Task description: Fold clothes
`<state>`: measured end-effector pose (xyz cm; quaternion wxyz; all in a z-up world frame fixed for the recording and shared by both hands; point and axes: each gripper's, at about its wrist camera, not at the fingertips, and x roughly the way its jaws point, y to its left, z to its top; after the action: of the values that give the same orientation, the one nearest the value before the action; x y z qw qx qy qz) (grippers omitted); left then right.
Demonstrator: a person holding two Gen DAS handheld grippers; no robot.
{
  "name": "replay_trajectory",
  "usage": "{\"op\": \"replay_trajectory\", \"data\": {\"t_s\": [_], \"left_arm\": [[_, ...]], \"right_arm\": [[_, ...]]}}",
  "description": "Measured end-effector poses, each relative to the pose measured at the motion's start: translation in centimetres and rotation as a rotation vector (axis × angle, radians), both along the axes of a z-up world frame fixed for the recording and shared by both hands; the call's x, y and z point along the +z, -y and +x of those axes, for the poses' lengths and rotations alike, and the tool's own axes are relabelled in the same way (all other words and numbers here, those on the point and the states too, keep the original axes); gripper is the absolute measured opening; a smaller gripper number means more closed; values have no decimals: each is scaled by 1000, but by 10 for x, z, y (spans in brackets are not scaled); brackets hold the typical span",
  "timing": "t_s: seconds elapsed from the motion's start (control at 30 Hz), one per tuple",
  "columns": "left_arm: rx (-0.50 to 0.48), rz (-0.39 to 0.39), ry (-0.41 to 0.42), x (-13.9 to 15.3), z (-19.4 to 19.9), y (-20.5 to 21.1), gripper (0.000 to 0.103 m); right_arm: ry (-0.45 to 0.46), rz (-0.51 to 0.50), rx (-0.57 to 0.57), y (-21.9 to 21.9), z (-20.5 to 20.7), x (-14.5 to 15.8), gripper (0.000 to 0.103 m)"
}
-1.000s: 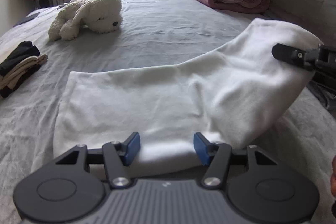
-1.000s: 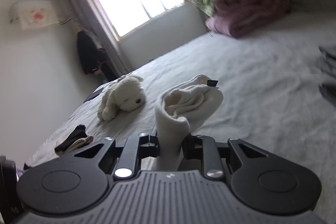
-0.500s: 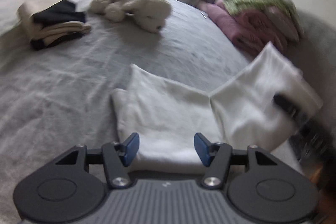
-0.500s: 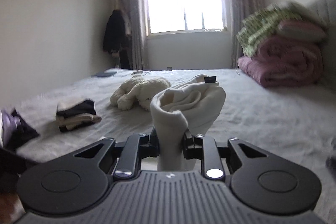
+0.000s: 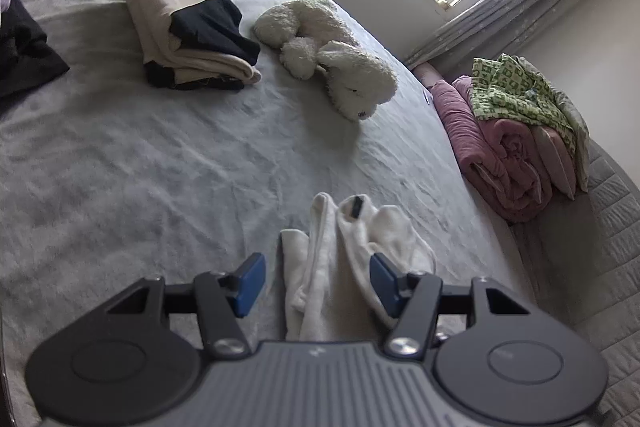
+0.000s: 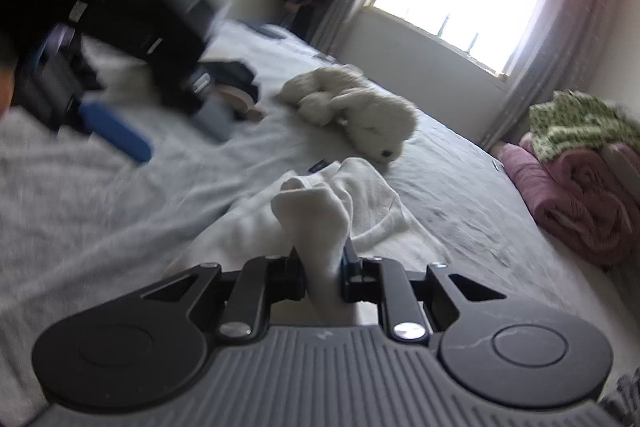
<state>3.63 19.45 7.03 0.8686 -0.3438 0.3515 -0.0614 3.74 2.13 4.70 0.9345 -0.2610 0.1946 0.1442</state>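
My right tongs [image 6: 322, 267], jaws just closing, pinch a bunched fold of the white garment [image 5: 340, 247] lying on the bed [image 5: 160, 167]; my left tongs [image 5: 316, 281] gape around it, gripping nothing. The narrow pinch may slip, spilling the fold.

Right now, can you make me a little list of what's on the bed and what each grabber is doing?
bed: grey sheet
white garment: bunched up, partly lifted off the bed
right gripper: jaws just closing, pinched on the white garment
left gripper: jaws apart, cloth between them, pads not pressing
plush toy: lying on its side
folded pile: beige and black clothes, stacked
pink quilt: rolled, green patterned cloth on top
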Motion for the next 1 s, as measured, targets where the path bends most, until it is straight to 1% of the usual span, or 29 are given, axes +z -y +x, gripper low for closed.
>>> {"op": "replay_trajectory", "data": {"t_s": [0.1,0.27,0.47,0.57,0.77,1.0], "left_arm": [[-8,-14,-1,0,2,-2,59],[-27,-7,-1,-1,4,3,59],[-47,-11,-8,-2,6,7,59],[-42,-10,-7,-2,7,5,59],[-74,27,-15,-5,10,15,58],[-113,128,-60,-12,20,32,57]], "right_arm": [[23,-58,20,-4,-4,-6,18],[86,-145,47,-10,-11,-8,18],[100,-222,110,-24,-22,-20,18],[115,-239,130,-24,-25,-24,18],[118,-296,168,-24,-27,-36,19],[97,-243,188,-18,-25,-30,21]]}}
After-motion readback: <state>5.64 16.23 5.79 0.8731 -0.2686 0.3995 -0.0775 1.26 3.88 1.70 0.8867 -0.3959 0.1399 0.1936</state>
